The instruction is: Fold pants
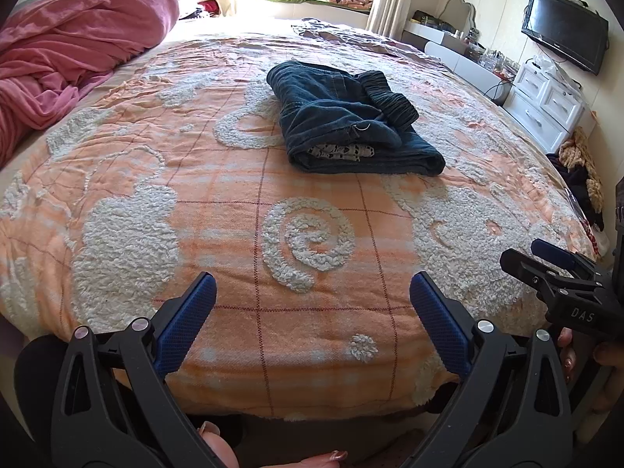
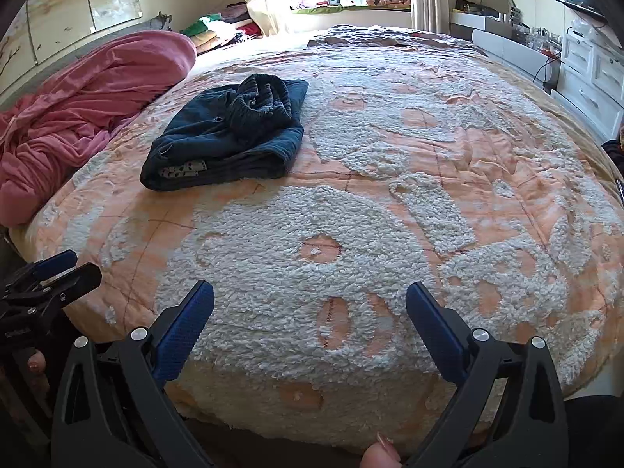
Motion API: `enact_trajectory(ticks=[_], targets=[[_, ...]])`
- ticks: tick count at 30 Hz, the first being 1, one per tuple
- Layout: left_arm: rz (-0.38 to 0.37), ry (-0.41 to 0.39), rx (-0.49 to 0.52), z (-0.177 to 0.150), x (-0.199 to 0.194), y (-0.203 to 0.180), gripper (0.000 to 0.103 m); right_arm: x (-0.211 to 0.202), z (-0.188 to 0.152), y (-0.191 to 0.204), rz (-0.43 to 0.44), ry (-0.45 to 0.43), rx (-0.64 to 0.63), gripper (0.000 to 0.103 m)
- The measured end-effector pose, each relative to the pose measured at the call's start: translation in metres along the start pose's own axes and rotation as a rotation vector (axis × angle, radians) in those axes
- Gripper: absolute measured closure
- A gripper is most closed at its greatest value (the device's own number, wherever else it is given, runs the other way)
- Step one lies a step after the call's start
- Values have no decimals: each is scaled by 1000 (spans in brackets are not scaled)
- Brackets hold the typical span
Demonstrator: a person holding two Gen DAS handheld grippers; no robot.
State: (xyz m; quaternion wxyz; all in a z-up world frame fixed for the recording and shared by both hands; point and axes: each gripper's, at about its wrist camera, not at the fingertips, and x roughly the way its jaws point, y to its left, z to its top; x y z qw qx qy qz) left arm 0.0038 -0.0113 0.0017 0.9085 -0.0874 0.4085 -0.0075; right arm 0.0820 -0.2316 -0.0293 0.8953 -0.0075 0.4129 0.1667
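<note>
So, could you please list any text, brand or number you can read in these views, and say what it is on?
"DAS": pale letters on the black body of the right gripper, seen at the right edge of the left wrist view.
Left gripper body in the right wrist view: a faint mark, too blurred to read.
TV: a small logo on its lower frame, too small to read.
Pants and blanket: no text visible.

Bedspread (image 1: 218,210) lay bare between near bed edge and folded jeans (image 1: 347,117); pink duvet (image 1: 70,50) blocked the left; the right stayed clear.
</note>
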Motion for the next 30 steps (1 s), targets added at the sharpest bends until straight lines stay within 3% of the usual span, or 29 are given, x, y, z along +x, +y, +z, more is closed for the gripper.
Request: enact_trajectory(ticks=[14, 18, 21, 22, 24, 26, 28, 30], targets=[[39, 18, -16, 2, -1, 4, 10, -1, 2, 0, -8, 1, -1, 5], [9, 17, -93, 17, -4, 30, 10, 0, 8, -17, -3, -12, 45, 5], [14, -29, -179, 48, -8, 72, 10, -5, 25, -51, -62, -39, 116, 5], [38, -42, -205, 62, -7, 90, 10, -9, 35, -71, -75, -64, 166, 5], [158, -46, -227, 93, 7, 133, 10, -13, 56, -112, -146, -98, 231, 5], [303, -15, -242, 124, 35, 183, 10, -8, 83, -162, -296, -96, 253, 5], [375, 43, -303, 144, 64, 229, 10, 0, 104, -210, -399, -103, 290, 5], [407, 61, -354, 158, 98, 268, 10, 21, 123, -255, -499, -45, 307, 5]])
